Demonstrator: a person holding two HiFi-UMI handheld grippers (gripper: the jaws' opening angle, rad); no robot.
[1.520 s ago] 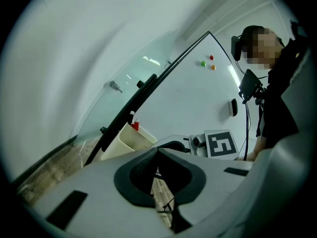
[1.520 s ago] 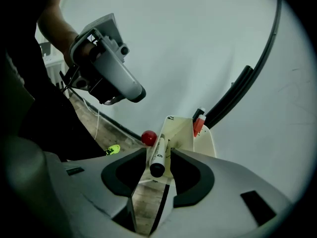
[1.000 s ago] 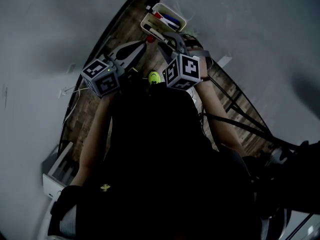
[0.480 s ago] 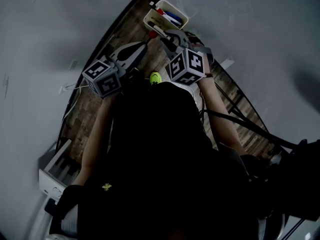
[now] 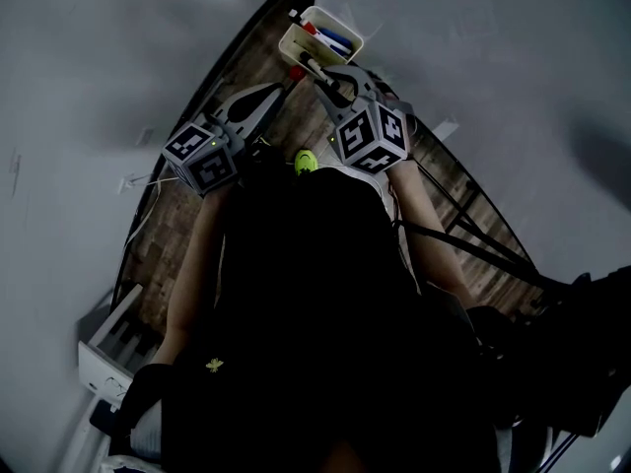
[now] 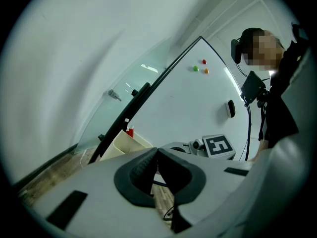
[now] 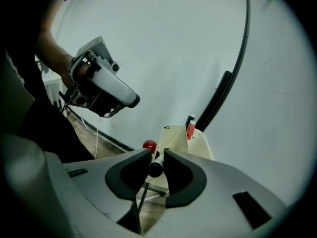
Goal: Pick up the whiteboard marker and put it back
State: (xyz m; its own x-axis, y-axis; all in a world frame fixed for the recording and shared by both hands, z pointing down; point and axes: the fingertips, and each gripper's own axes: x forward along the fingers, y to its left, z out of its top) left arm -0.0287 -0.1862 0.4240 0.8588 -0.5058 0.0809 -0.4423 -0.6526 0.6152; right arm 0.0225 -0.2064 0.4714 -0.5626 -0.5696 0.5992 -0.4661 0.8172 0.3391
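Jaws of right gripper (image 7: 157,153), just closing, grip whiteboard marker (image 7: 155,169) (clearest in right gripper view)

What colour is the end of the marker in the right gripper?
Black; the marker shows best in the right gripper view.

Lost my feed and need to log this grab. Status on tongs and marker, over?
Right tongs just closing, pinching the whiteboard marker at its black end. Left tongs shut, empty. Beige tray just ahead; nothing seen blocking.
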